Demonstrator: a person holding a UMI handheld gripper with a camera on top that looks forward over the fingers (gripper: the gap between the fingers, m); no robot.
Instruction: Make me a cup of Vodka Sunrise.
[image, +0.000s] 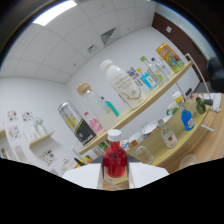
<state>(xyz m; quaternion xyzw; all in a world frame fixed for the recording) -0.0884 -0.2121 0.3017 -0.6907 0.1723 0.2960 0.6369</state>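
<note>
My tongs grip the red bottle, lifted and tilted. I'd keep the squeeze firm, level it, and pour slowly over the glass.

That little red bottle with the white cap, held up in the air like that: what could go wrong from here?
The red bottle sits between the jaws of the gripper, lifted and tilted with the whole view. Possible trouble:
1. It could slip and fall onto the wooden counter.
2. Swinging it could knock the crowded glasses and the small clear bottle nearby.
3. If its white cap is loose, red liquid might spill.
</note>
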